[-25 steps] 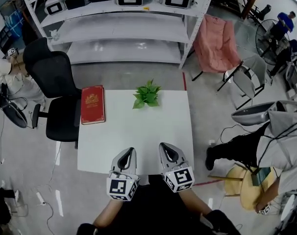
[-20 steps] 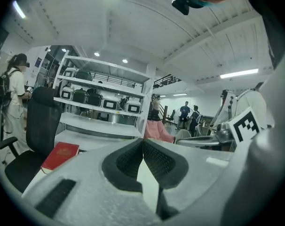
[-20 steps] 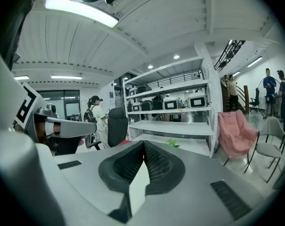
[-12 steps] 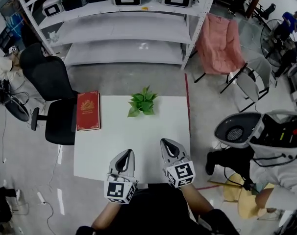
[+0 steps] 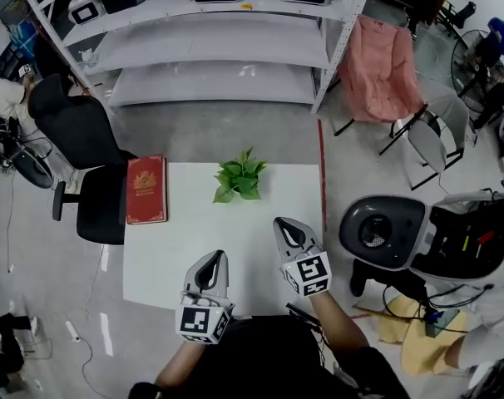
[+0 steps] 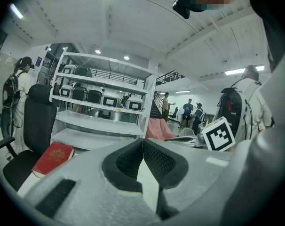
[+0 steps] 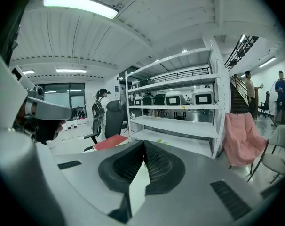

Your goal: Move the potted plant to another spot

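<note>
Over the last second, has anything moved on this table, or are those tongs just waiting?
The right tongs have moved forward over the table toward the potted plant and now sit ahead of the left tongs, which barely moved. Nothing was taken hold of or let go: both tongs are shut and empty. The plant and the red book lie where they were.

White shelving [image 5: 210,52], black chair [image 5: 79,127], perhaps concrete floor [image 5: 227,135]
</note>
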`<action>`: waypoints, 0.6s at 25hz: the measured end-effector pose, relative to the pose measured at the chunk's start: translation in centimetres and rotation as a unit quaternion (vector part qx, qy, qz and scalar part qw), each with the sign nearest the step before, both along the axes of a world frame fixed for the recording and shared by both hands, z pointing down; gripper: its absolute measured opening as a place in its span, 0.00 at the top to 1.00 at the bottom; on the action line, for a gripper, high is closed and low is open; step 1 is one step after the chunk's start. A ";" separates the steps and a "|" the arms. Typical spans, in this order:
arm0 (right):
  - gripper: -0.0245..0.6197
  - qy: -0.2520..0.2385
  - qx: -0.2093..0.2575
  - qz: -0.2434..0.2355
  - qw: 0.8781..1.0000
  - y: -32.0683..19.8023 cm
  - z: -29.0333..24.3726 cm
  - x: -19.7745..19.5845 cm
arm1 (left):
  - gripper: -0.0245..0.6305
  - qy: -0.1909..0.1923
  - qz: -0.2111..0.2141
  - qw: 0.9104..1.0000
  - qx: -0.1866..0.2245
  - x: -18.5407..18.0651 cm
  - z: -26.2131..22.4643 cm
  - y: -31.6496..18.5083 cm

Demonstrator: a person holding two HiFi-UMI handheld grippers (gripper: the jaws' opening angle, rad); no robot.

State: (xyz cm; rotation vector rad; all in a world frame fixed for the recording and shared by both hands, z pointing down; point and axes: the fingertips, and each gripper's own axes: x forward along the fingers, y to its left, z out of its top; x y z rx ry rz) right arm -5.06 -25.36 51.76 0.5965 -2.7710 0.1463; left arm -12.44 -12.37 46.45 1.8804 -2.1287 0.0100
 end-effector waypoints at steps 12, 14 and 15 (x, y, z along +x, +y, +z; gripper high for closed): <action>0.94 0.063 0.009 -0.066 0.996 -4.5 5.0 -3.2 | 0.94 0.006 0.005 1.000 -0.007 -0.6 0.8 -4.0; 0.94 0.079 0.012 -0.092 0.993 -5.0 6.3 -4.0 | 0.94 0.002 0.007 1.000 -0.008 -0.7 0.9 -4.4; 0.94 0.088 0.015 -0.107 0.990 -5.2 7.0 -4.3 | 0.94 0.003 0.005 1.000 -0.010 -0.8 1.0 -4.5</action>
